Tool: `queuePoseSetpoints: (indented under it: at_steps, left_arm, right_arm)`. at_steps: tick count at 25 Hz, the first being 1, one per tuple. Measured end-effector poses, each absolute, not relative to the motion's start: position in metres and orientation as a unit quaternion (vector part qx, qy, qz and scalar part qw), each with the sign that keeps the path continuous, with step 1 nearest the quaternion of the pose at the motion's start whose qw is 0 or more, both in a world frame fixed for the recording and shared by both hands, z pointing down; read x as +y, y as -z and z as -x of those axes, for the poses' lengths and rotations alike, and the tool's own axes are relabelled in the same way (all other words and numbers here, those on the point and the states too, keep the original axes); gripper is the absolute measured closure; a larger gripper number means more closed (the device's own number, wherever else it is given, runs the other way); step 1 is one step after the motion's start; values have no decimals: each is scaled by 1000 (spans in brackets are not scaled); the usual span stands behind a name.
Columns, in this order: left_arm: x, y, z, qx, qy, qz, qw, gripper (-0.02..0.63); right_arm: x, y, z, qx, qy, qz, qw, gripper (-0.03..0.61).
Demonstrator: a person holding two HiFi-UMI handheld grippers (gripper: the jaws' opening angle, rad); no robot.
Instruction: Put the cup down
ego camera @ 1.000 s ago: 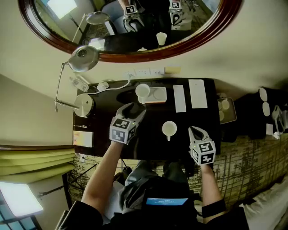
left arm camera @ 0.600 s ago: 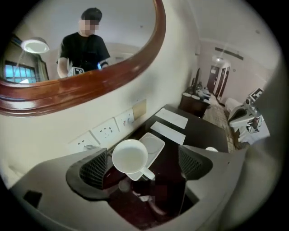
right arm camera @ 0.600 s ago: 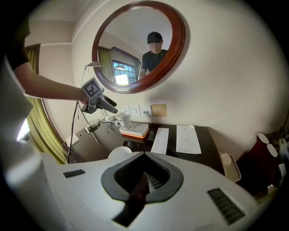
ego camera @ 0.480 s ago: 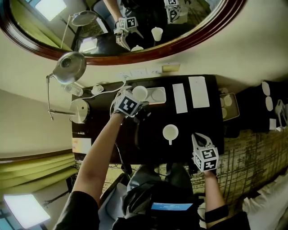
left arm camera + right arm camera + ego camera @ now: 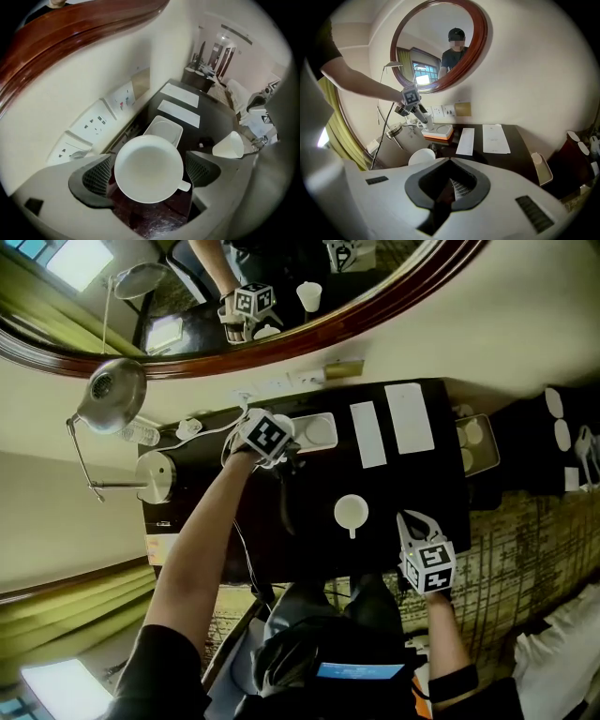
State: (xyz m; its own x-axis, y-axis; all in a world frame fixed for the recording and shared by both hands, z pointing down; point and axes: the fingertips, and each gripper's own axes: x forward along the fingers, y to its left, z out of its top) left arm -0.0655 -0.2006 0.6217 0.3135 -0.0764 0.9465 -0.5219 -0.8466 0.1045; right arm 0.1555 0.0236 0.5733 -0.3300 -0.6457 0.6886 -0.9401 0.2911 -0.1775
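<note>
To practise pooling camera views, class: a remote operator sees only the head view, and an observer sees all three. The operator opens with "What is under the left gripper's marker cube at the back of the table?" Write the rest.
Observer: In the left gripper view, a white handled cup is between the jaws of the left gripper.
Operator: Is it gripped?
Observer: No. The jaws have just been opening and stand wide, and the pads look clear of the cup's wall.
Operator: Anything in it?
Observer: Nothing. That view looks straight down into it, and it is empty.
</note>
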Motion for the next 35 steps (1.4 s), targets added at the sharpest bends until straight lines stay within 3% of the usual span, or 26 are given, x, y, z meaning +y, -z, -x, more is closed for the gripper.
queuePoseSetpoints:
  at_steps: [5, 10, 20, 24, 35]
  left_arm:
    - [-205, -633, 70, -188, -569, -775, 199, 120]
    - [-209, -633, 69, -191, -566, -777, 197, 172]
    - [-198, -622, 73, -202, -556, -780, 206, 175]
    - [-200, -601, 84, -224, -557, -781, 172, 175]
    - [-108, -567, 64, -205, -517, -812, 177, 175]
  right_arm:
    - [27, -577, -160, -759, -294, -521, 255, 561]
    - [28, -577, -160, -760, -295, -520, 254, 561]
    - [31, -577, -161, -762, -297, -518, 251, 561]
    - [30, -576, -156, -766, -297, -514, 246, 561]
    - [19, -566, -141, -787, -281, -491, 246, 561]
